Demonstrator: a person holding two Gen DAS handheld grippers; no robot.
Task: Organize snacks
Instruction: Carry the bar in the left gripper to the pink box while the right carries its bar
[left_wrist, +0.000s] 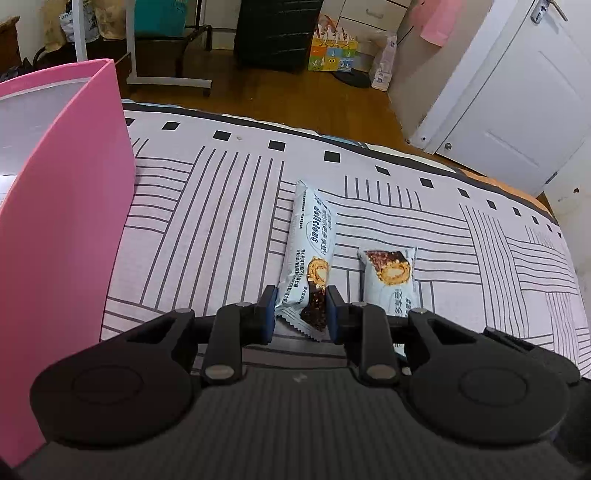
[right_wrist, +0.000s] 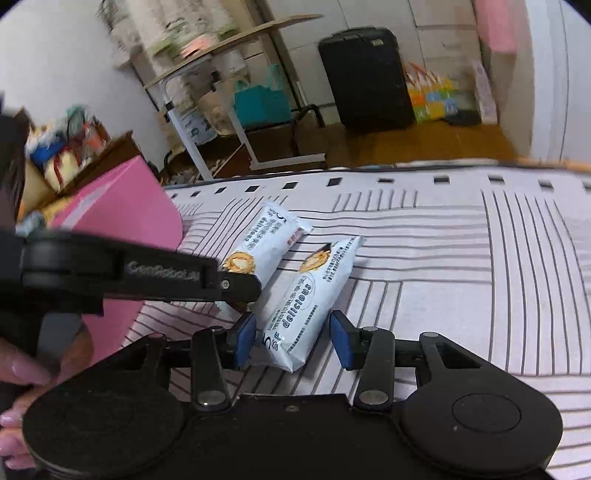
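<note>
My left hand-held gripper (left_wrist: 301, 306) is clenched to a narrow gap on the near, crimped end of the left snack packet (left_wrist: 310, 236). Both blue pads press against the wrapper's sides. The rest of that packet lies flat on the bed (left_wrist: 221, 221), its length running away from the pads toward the bed's far edge. In the right wrist view the same gripper reaches in from the left, its tip down on the end of that packet.

My right hand-held gripper (right_wrist: 293, 332) is released. Its jaws stand apart with the near end of the right snack packet (right_wrist: 306, 302) between them, and a strip of bedsheet shows between each pad and the wrapper. That packet lies flat and angles away toward the far edge.

The two packets lie just beside each other, apart at the near ends and closest at the far ends. I cannot tell whether they touch there. Both lie well inside the far edge of the bed. A pink box (left_wrist: 62, 221) stands on the bed's left side, near my left hand-held gripper.
</note>
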